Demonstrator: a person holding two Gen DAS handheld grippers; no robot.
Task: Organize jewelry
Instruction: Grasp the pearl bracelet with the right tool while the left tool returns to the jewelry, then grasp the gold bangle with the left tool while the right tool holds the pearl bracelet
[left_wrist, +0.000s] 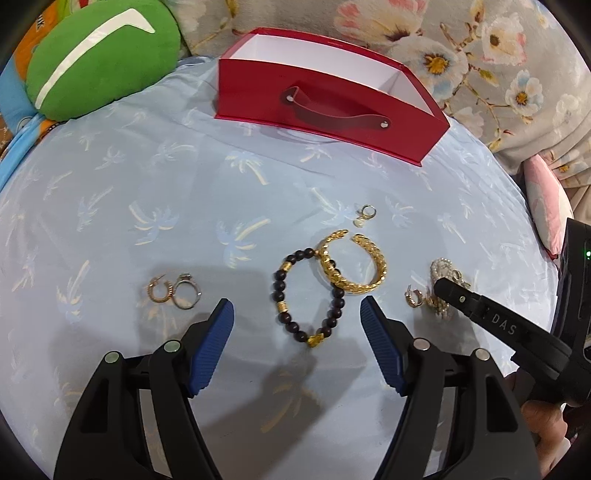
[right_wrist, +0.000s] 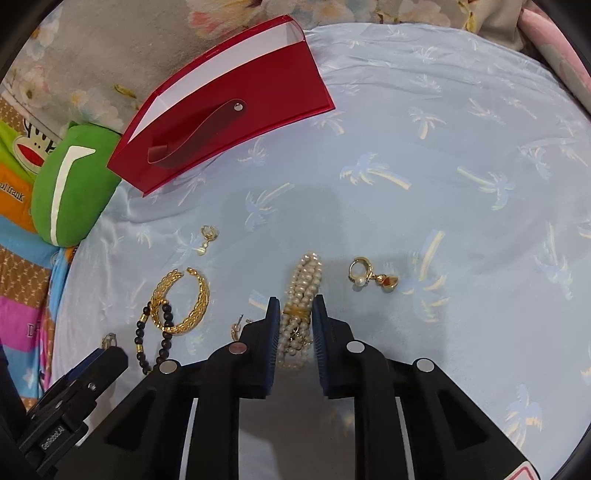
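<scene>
Right gripper (right_wrist: 295, 314) narrowed around pearl bracelet (right_wrist: 301, 295), its near end hidden, left gripper (left_wrist: 297, 314) wide over beaded bracelet (left_wrist: 308, 295)

Home bedroom, by the look of it — work surface is a bed under a pale blue palm-print sheet (left_wrist: 147, 221), with a floral quilt (left_wrist: 480, 55) bunched behind and a green plush cushion (left_wrist: 99, 62) — no workbench.
</scene>
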